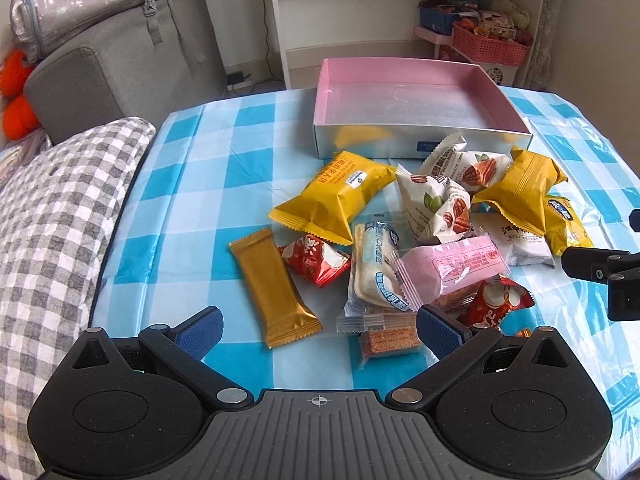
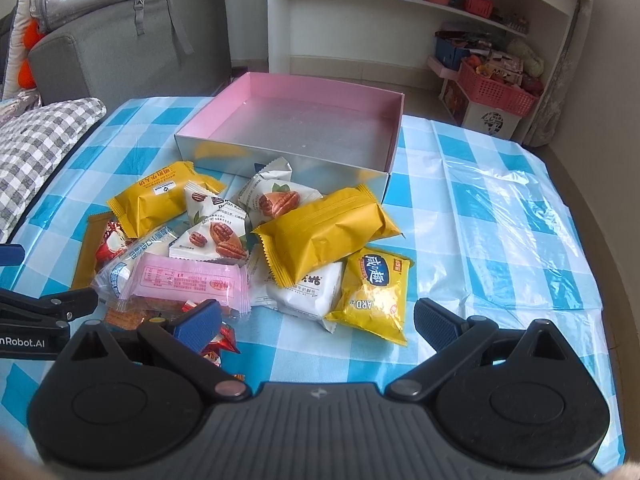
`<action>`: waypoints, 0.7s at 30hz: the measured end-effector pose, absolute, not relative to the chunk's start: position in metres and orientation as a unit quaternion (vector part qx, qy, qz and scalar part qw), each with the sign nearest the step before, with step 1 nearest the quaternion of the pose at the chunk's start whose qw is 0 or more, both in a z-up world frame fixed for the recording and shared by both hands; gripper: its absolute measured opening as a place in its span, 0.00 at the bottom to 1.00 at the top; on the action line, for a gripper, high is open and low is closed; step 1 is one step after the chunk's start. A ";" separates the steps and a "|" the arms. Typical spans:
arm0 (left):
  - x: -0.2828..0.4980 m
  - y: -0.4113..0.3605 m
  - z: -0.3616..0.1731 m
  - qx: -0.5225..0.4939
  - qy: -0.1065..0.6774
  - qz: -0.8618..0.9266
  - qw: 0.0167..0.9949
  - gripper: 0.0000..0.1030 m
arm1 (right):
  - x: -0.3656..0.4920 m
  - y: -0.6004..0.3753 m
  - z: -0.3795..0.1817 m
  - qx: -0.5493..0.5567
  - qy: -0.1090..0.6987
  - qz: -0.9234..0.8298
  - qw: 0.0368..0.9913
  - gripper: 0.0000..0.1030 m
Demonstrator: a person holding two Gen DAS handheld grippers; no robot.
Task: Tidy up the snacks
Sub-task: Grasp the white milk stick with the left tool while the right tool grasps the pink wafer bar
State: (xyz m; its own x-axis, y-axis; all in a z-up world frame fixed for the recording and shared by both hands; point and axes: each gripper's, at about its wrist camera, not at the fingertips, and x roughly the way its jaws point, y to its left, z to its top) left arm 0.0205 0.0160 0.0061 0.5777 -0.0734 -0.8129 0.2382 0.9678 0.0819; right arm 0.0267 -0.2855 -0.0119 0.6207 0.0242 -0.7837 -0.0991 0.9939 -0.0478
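Left wrist view: a heap of wrapped snacks is seen on the desk (image 1: pixel 192 168), which is covered by a blue-and-white checked cloth, and nearest of all lies a gold bar wrapper (image 1: pixel 274 286) at the heap's left edge. Its long axis runs from far-left to near-right, and its near end lies just ahead of the left hand-held gripper (image 1: pixel 318 330), between the lines of the two fingers. That gripper is spread wide and nothing is held in it.

Beside the bar, a small red packet (image 1: pixel 314 260), a clear-wrapped white cake (image 1: pixel 378 276) and a pink wrapper (image 1: pixel 450 266) are piled, partly overlapping. Beyond the heap, a pink-lined box (image 1: pixel 320 92) stands with nothing in it (so no sorting is judged done yet).

In the right wrist view, the right hand-held gripper (image 2: pixel 316 322) is likewise spread and empty, with a yellow cracker bag (image 2: pixel 374 294) and a white packet (image 2: pixel 308 292) lying just ahead of it. The gold bar is judged nearer to the left hand, the cracker bag to the right.
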 end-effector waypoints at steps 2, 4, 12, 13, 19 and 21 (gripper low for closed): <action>0.019 0.015 0.005 0.086 0.409 -0.112 0.901 1.00 | 0.030 -0.288 -0.014 -0.019 0.442 0.064 0.894 0.99; 0.024 0.014 0.003 0.096 0.416 -0.126 0.895 1.00 | 0.031 -0.287 -0.016 0.002 0.440 0.102 0.892 0.98; 0.033 0.014 -0.014 0.110 0.470 -0.176 0.858 0.94 | 0.036 -0.255 -0.023 -0.081 0.467 0.222 0.852 0.86; 0.034 0.015 -0.015 0.111 0.470 -0.180 0.857 0.94 | 0.036 -0.252 -0.024 -0.094 0.462 0.235 0.850 0.83; 0.044 0.015 -0.018 0.103 0.473 -0.200 0.852 0.88 | 0.042 -0.243 -0.032 -0.149 0.433 0.254 0.852 0.70; 0.048 0.016 -0.019 0.098 0.477 -0.203 0.849 0.83 | 0.047 -0.241 -0.036 -0.156 0.428 0.254 0.853 0.66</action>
State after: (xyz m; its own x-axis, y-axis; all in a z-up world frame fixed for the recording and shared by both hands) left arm 0.0477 0.0165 -0.0186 0.4622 -0.2508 -0.8506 0.4379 0.8986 -0.0270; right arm 0.0468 -0.2411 -0.0359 0.5055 0.2993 -0.8092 -0.5668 0.8223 -0.0500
